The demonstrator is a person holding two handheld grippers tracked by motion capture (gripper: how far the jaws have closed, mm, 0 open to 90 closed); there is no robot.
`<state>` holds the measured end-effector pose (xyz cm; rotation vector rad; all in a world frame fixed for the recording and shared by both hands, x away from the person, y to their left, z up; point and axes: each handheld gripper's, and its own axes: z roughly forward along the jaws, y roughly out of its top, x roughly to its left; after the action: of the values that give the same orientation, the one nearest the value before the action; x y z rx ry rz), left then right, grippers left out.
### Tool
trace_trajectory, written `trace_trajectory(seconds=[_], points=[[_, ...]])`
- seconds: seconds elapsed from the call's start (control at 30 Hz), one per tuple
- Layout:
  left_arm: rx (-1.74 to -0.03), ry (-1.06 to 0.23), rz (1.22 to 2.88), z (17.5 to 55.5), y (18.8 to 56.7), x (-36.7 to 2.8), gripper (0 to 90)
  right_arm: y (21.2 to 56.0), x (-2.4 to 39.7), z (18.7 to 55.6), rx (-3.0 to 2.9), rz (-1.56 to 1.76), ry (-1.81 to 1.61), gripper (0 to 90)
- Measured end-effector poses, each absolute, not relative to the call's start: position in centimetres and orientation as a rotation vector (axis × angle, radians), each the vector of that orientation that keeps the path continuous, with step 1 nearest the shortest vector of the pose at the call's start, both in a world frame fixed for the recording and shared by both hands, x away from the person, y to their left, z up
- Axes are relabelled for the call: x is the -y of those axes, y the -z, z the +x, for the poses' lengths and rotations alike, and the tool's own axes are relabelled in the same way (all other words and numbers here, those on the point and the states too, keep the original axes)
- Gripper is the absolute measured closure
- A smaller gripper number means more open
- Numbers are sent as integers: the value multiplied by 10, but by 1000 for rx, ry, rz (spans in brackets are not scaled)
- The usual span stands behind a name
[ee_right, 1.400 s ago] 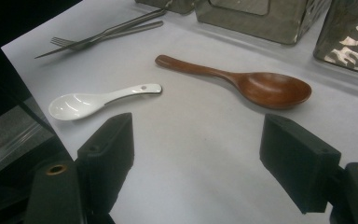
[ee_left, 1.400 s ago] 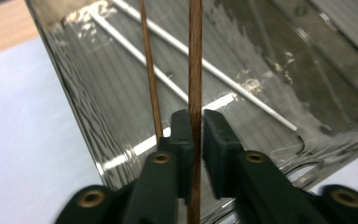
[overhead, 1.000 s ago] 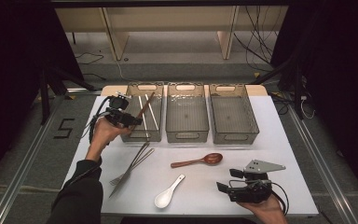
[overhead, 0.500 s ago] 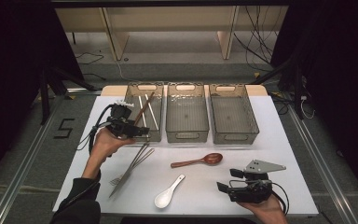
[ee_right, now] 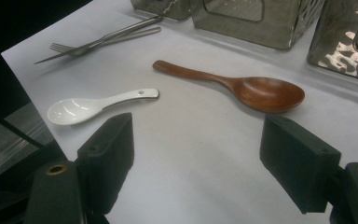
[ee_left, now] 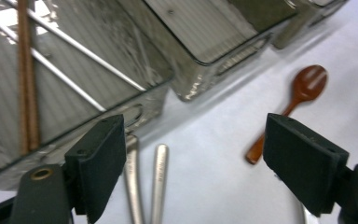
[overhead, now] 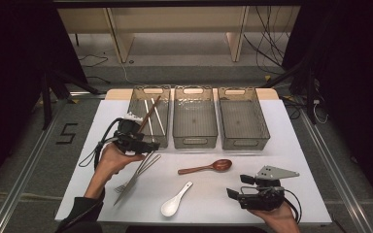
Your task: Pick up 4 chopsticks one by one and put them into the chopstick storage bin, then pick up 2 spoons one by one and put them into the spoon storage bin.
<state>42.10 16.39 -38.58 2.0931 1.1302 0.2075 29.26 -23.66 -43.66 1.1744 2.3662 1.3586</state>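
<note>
My left gripper [overhead: 153, 145] [ee_left: 198, 156] hovers at the near end of the left bin [overhead: 141, 92]. It is open, its jaws have just been opening, and nothing is between them. Brown wooden chopsticks [overhead: 149, 115] [ee_left: 26, 79] and metal chopsticks [overhead: 158, 116] [ee_left: 74, 60] lie in that bin. Below the gripper, a metal fork and knife [overhead: 136, 174] [ee_left: 158, 182] [ee_right: 98, 39] lie on the white table. My right gripper [overhead: 237, 187] [ee_right: 198, 158] rests open at the front right. It points at a wooden spoon [overhead: 206, 168] [ee_right: 242, 86] [ee_left: 303, 88] and a white ceramic spoon [overhead: 175, 201] [ee_right: 93, 105].
Two more grey see-through bins, the middle one [overhead: 195, 141] and the right one [overhead: 243, 143], stand in a row beside the left bin at the back of the table. A dark floor with cables surrounds the table.
My left gripper has drawn back from the left bin toward the near side, and its jaws have opened. The brown chopsticks now lie in the bin. The right gripper has kept still.
</note>
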Motion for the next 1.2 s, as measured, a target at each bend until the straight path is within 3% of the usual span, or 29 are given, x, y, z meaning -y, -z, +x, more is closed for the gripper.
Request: trace_trajectory(seconds=[1.2], points=[[-1074, -110, 2255, 382, 414, -120, 169, 435, 236, 293, -2354, 1163, -1372, 268]])
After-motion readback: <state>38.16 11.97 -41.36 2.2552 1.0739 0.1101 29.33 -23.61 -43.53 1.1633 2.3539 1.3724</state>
